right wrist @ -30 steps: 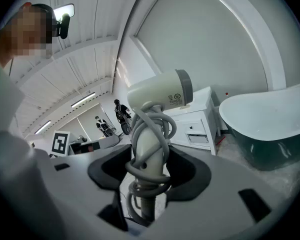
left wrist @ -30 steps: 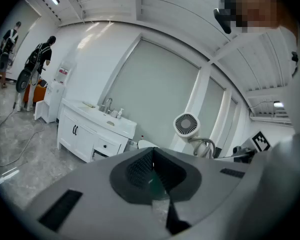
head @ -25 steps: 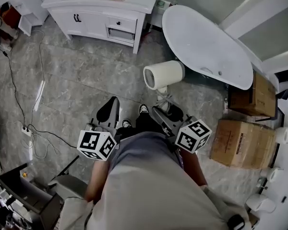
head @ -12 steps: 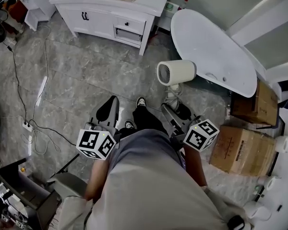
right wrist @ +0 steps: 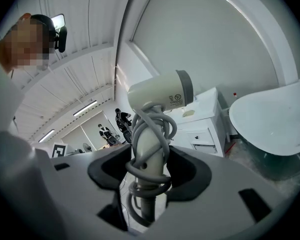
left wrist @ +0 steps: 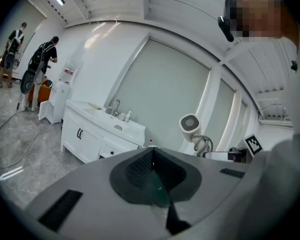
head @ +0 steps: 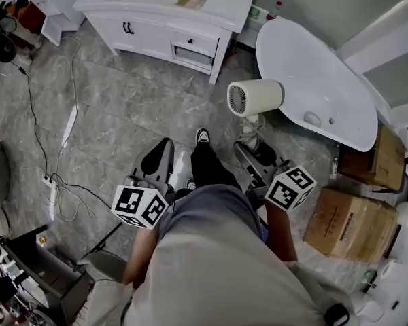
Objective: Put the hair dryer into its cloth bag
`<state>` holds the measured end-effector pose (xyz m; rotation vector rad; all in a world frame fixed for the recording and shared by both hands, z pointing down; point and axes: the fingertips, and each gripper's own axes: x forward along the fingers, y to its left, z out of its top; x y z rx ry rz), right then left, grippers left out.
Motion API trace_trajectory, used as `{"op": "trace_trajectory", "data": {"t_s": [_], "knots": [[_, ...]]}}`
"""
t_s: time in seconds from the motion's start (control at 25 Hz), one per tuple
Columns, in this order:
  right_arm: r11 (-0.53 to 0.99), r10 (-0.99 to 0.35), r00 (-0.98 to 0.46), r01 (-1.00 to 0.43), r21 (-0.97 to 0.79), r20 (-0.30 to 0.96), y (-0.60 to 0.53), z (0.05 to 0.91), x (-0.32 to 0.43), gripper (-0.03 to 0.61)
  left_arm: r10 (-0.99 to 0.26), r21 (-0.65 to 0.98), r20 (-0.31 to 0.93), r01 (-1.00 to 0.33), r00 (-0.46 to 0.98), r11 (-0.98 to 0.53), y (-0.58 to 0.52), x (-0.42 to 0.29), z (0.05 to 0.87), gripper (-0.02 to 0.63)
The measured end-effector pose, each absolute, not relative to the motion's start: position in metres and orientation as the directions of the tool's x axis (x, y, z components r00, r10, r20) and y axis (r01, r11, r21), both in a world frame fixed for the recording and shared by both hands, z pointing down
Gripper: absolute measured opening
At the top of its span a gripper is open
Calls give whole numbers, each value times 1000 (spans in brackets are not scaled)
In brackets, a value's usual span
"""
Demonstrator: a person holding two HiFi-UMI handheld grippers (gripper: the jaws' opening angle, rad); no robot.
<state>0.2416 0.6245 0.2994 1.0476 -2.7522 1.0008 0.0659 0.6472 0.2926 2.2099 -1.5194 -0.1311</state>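
The hair dryer [head: 255, 97] is cream with a dark grille and a grey band at one end. The cord [right wrist: 150, 149] wound round its handle is pale grey. To the dryer's right, the bathtub [head: 313, 80] is plain white. Up and left of the dryer, the cabinet [head: 170, 19] is white with black handles. The floor [head: 122, 114] is grey, veined like marble. Lower right of the dryer, the boxes [head: 350, 223] are brown. The left gripper [left wrist: 152, 159] and right gripper [right wrist: 150, 159] are grey with black pads. The cube [head: 137, 206] on each is white with black squares.
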Motion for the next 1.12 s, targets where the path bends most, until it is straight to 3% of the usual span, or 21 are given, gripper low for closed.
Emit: {"op": "trace_trajectory", "data": {"t_s": [1.12], "knots": [[602, -489, -822, -560, -570, 291, 347, 319, 210, 225, -920, 387, 187, -887, 344, -252, 383, 45, 286, 8]]}}
